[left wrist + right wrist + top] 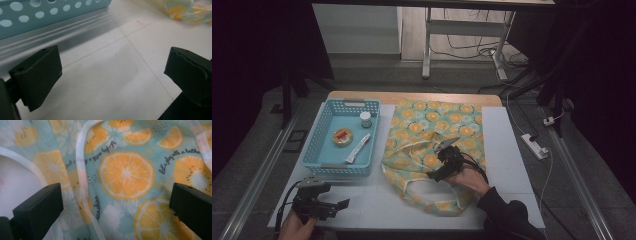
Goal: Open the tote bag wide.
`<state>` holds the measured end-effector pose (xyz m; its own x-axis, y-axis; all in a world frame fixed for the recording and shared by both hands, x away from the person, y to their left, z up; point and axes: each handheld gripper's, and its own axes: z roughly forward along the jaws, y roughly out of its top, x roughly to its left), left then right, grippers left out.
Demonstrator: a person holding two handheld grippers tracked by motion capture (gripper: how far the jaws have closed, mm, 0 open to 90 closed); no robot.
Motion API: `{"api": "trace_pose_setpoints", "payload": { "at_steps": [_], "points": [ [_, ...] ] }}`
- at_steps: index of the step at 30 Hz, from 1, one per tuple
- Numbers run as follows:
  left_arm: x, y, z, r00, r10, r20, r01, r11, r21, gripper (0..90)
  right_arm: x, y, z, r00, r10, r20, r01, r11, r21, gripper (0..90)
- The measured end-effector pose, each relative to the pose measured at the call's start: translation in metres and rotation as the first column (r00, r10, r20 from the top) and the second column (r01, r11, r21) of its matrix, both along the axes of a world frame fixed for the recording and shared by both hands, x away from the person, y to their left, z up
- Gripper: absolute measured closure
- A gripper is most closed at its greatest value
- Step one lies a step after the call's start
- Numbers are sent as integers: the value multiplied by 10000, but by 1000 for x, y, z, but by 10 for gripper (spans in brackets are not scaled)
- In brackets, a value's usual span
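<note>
- Step in hand, as I read it: opening up the tote bag (432,150) so the basket items can go in; nothing is gripped yet
- Right gripper (443,161) hovers low over the bag's mouth end, fingers (37,210) wide apart, fruit-print fabric and a pale strap (81,170) between them
- Bag lies flat on the surface (507,150), just right of the blue basket (319,150), handles toward the person
- Left gripper (329,204) is parked at the near-left corner by the basket wall, fingers (37,75) apart, empty
- Next move calls for: right drops onto the strap or top hem and pinches one layer only, then lifts; left comes across to hold the other edge
- Basket holds a jar (365,119), a round tin (342,136) and a tube (358,148), all untouched
</note>
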<state>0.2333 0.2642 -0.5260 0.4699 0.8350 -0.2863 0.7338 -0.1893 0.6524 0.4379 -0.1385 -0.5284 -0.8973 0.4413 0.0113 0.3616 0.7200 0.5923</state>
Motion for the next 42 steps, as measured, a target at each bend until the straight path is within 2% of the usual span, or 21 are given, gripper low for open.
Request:
{"api": "trace_pose_setpoints", "payload": {
  "at_steps": [3,4,6,7,17,18,19,23,26,31,42],
  "points": [
    [0,0,0,10000,1,-3,-1,10000,6,9,-3,2,-1,9993,147,333,-136,9994,-311,9],
    [0,0,0,10000,0,-3,0,10000,10,8,-4,2,-1,9993,184,328,-175,9995,-271,29],
    [0,0,0,10000,-4,-2,4,10000,42,9,-6,0,2,9985,409,361,-400,9989,-230,139],
    [0,0,0,10000,-6,-4,6,10000,44,9,-6,0,2,9985,409,361,-400,9989,-230,139],
    [0,0,0,10000,-15,-10,15,10000,65,9,-17,0,10,9920,1232,275,-1226,9922,-218,637],
    [0,0,0,10000,-18,-26,19,10000,62,9,-17,-1,11,9916,1266,249,-1261,9918,-206,727],
    [0,0,0,10000,-19,-30,19,10000,63,9,-17,-1,11,9916,1266,249,-1261,9918,-206,727],
    [0,0,0,10000,-12,-43,12,10000,47,10,-14,-2,12,9913,1315,-30,-1316,9912,-131,888],
    [0,0,0,10000,-22,-45,22,10000,60,10,-13,-3,12,9917,1268,-205,-1269,9919,-52,900],
    [0,0,0,10000,-14,-41,14,10000,55,10,-14,-3,20,9933,1154,34,-1155,9931,224,900],
    [1,0,0,10000,9,-72,-9,10000,44,10,-10,-8,38,9953,945,210,-960,9916,866,900]
  ]
}}
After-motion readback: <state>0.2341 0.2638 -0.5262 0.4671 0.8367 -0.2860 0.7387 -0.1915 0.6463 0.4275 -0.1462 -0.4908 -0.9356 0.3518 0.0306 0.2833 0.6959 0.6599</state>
